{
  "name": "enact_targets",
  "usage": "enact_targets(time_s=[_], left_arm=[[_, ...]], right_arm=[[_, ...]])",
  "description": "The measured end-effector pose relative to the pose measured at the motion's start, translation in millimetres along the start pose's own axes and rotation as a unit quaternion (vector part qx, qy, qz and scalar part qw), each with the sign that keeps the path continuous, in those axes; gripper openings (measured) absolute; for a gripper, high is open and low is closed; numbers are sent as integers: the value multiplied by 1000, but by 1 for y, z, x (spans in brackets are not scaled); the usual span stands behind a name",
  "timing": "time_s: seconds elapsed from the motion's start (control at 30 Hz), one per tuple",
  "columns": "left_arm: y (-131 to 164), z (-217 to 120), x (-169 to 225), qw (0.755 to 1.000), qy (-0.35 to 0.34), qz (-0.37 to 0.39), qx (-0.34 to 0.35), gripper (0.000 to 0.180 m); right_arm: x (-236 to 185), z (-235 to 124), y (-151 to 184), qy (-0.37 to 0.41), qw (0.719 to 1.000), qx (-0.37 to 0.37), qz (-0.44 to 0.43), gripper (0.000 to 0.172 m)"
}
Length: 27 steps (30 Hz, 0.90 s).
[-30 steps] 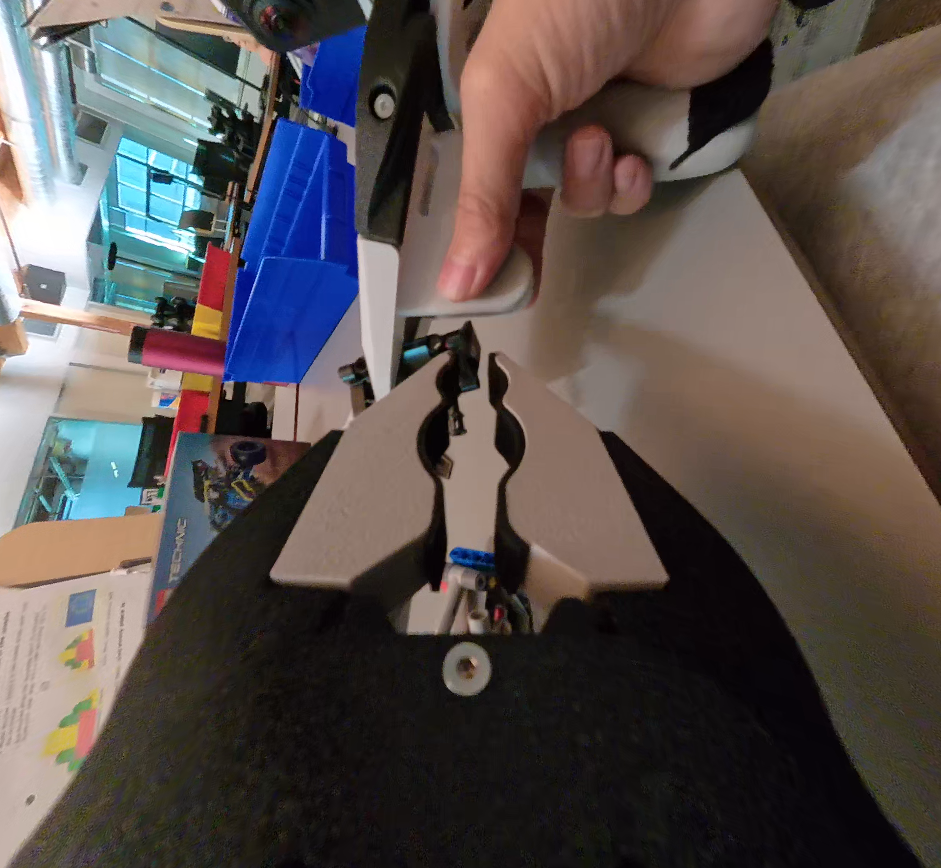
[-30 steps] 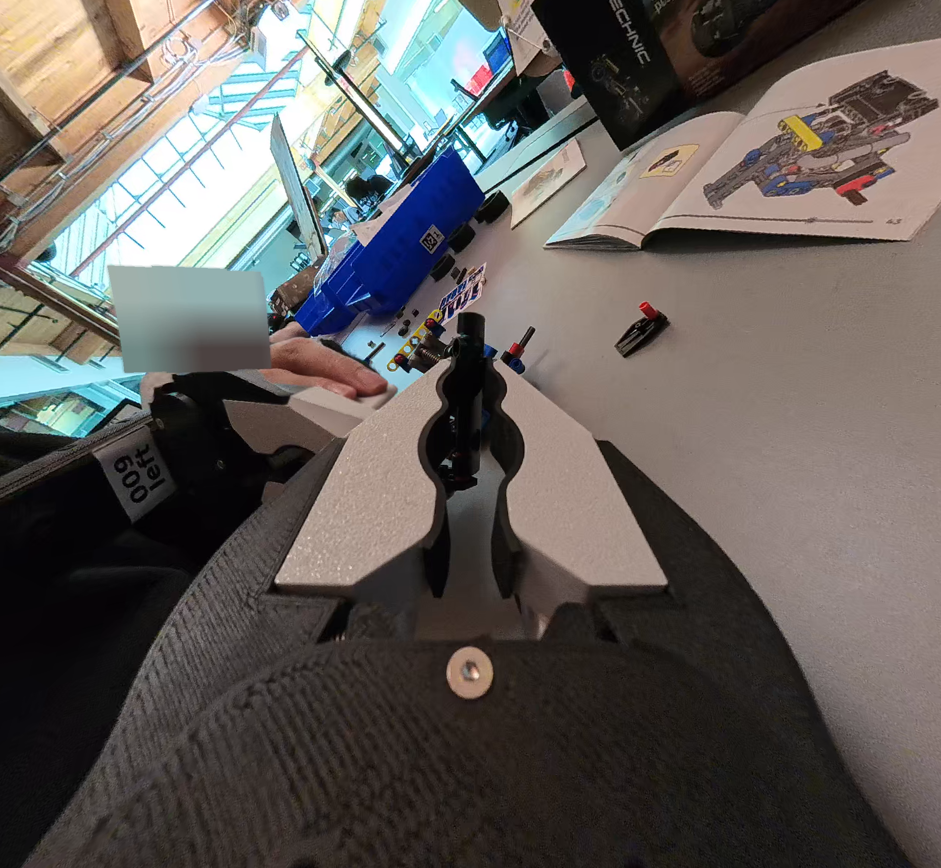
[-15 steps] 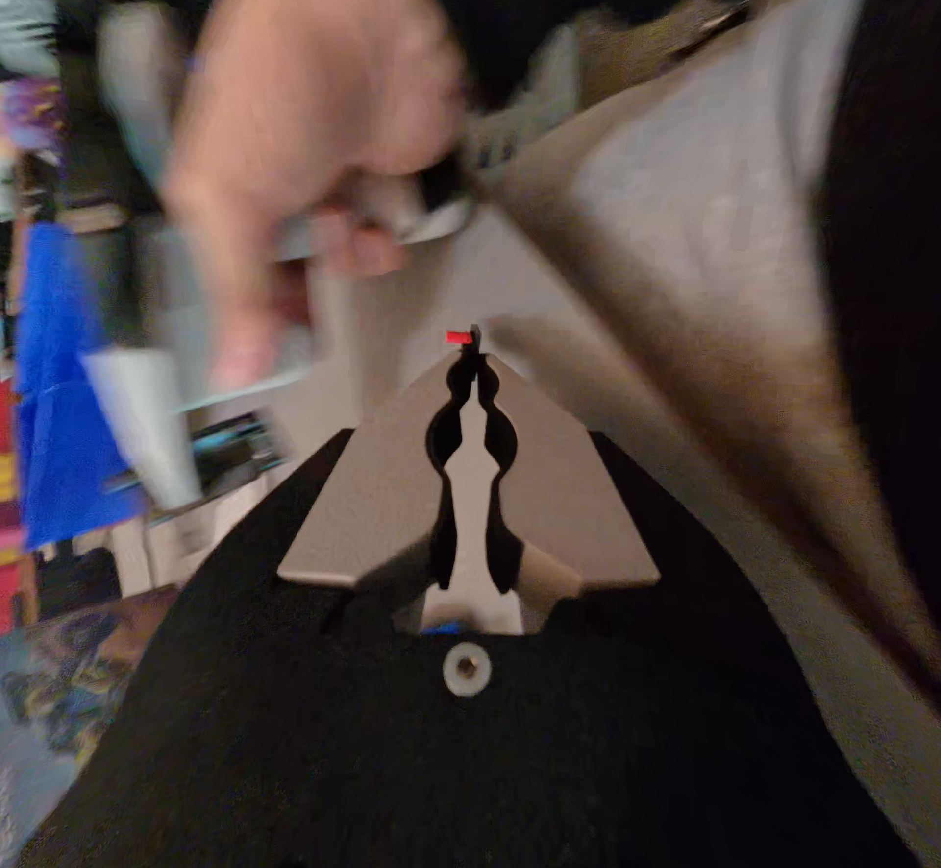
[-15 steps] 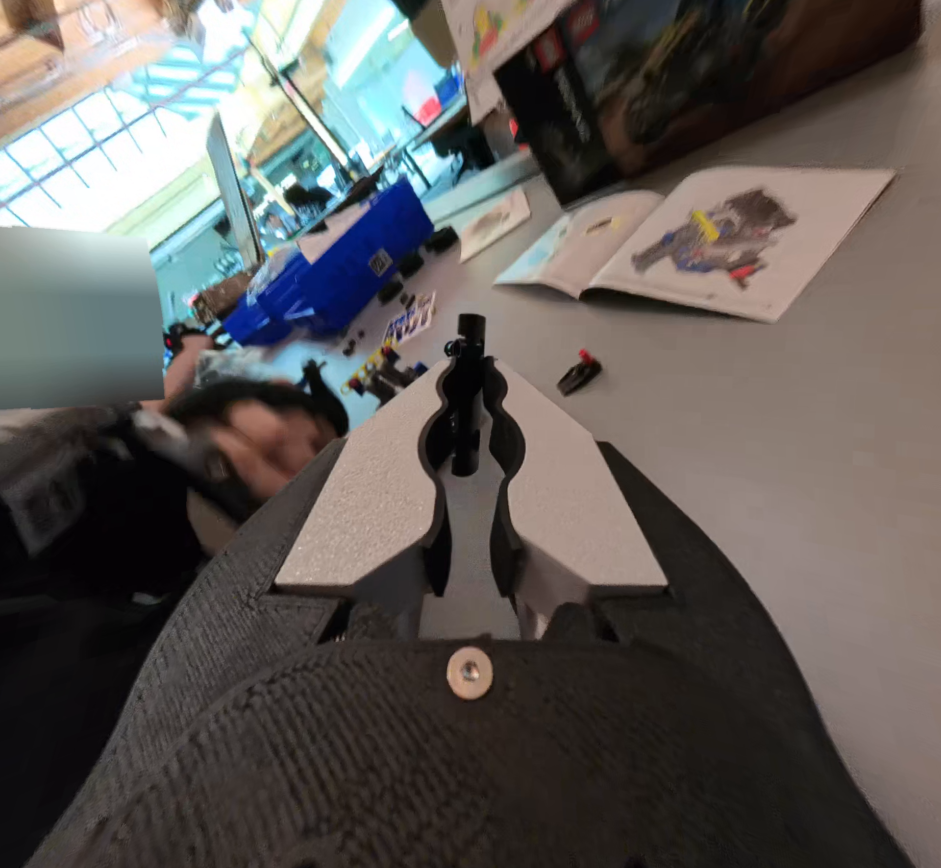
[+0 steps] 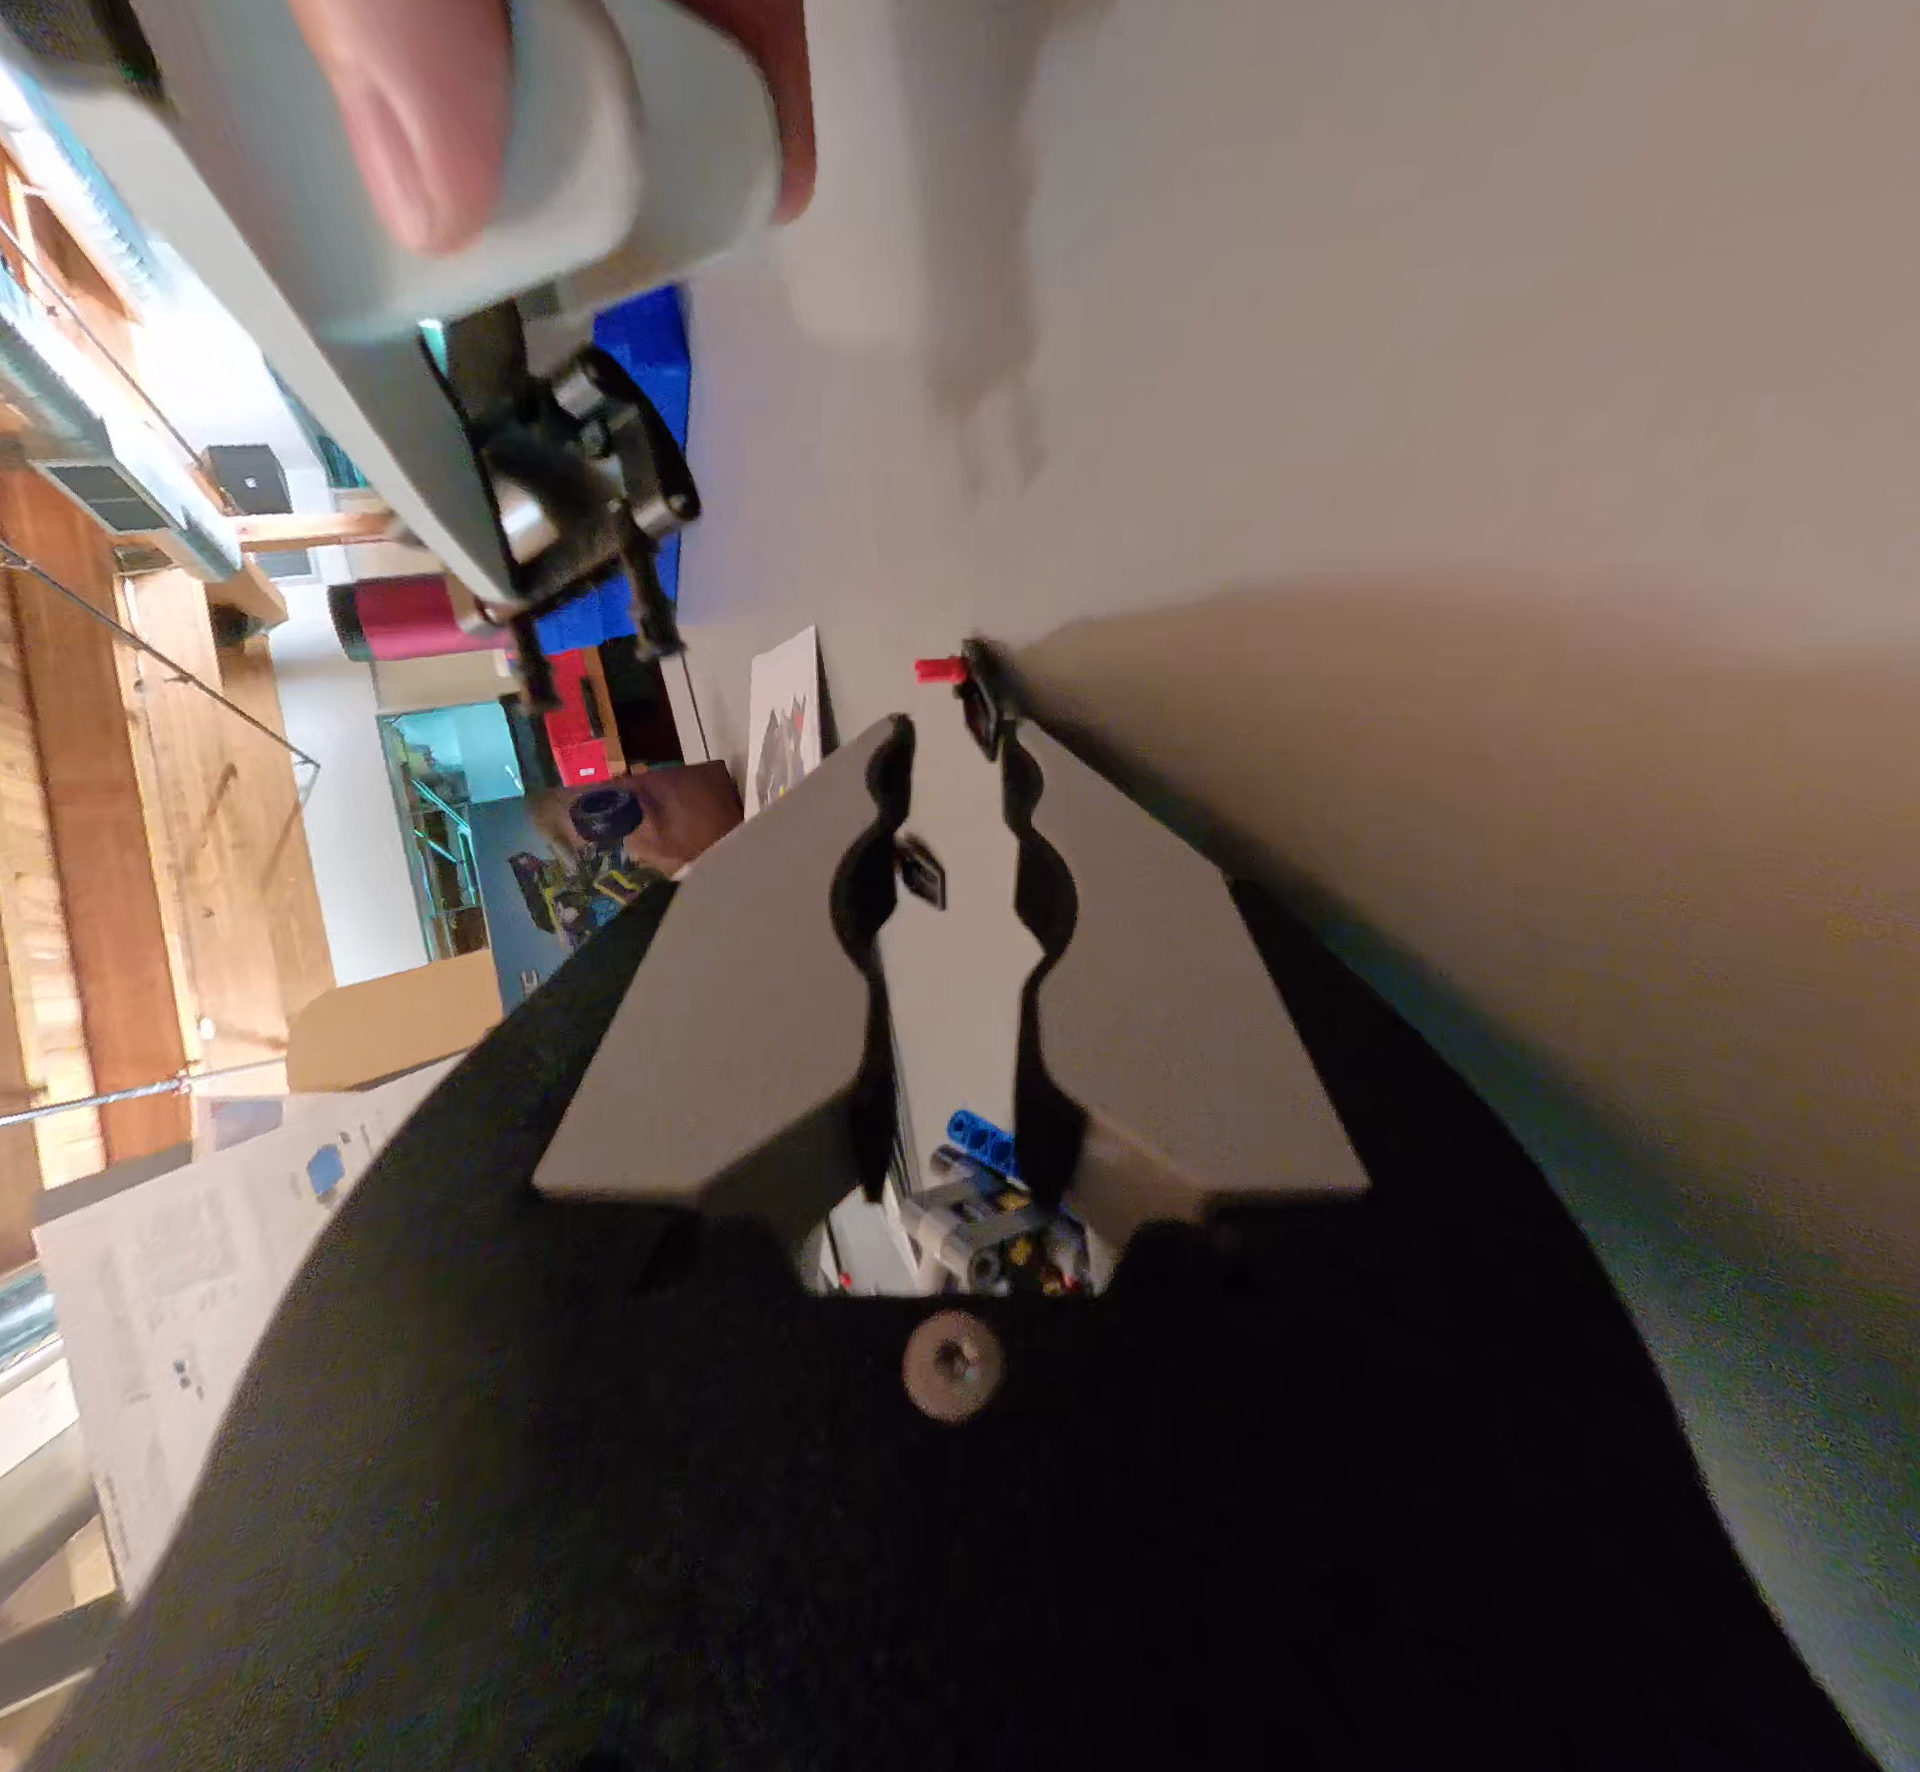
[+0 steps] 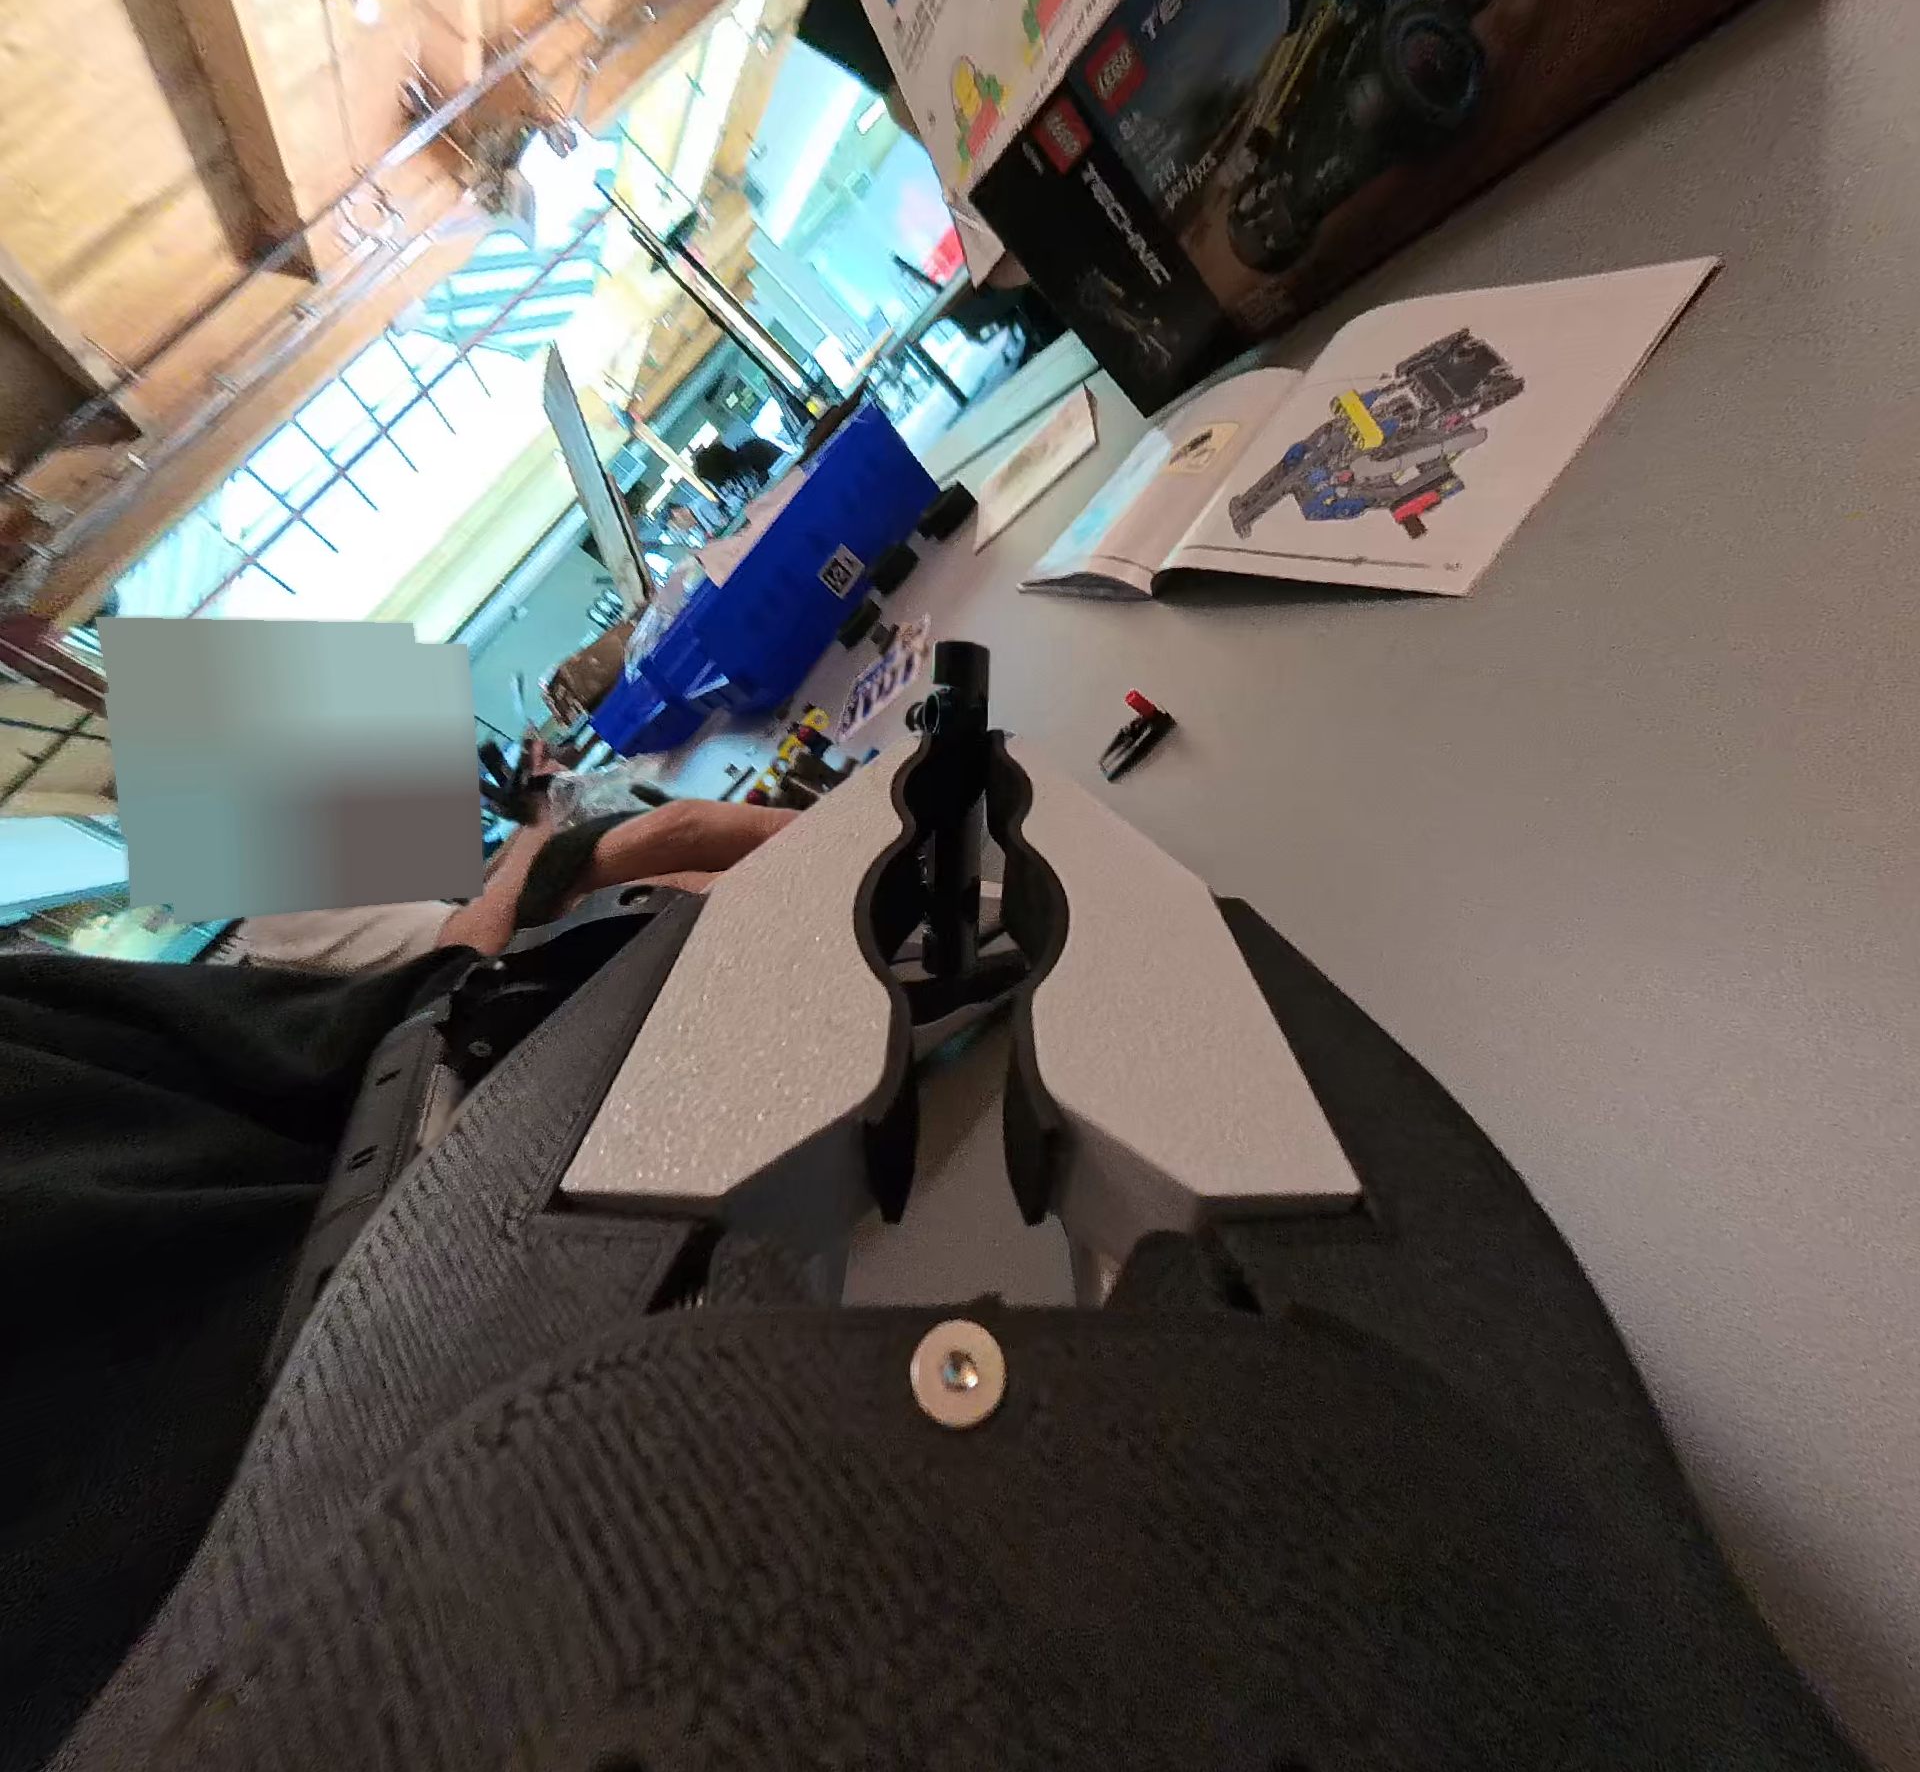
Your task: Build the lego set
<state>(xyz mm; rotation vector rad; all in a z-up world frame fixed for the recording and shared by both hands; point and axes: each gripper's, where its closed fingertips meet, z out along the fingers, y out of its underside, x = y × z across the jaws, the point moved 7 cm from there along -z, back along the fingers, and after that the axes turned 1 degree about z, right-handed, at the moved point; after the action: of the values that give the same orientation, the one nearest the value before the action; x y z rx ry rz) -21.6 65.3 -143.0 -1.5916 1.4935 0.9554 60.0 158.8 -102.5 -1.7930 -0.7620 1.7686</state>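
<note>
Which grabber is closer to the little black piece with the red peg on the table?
Left. The left gripper has its open tips right beside the black piece with the red peg; the right gripper, clamping a black rod, sits farther back.

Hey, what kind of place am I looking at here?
Probably a workshop or lab, at a grey worktable used for toy brick building. An open instruction booklet, blue bins and exposed wooden ceiling beams suggest it.

Booklet (image 6: 1351, 465) open on tabletop (image 6: 1558, 891), box (image 6: 1351, 91) behind it, bin (image 6: 769, 600) to left, small part (image 6: 1138, 735) lying before booklet.
</note>
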Motion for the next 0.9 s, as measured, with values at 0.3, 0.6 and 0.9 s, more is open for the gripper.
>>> enact_targets(time_s=[0.3,0.6,0.9], left_arm=[[3,-64,-46,944,95,-292,125,32],[45,-88,-48,876,184,-402,191,25],[51,-85,-16,909,206,-328,157,25]], right_arm=[[-28,-4,0,-161,985,27,-47,6],[-67,20,35,-129,939,-129,-290,6],[-70,47,80,16,785,-348,-512,7]])
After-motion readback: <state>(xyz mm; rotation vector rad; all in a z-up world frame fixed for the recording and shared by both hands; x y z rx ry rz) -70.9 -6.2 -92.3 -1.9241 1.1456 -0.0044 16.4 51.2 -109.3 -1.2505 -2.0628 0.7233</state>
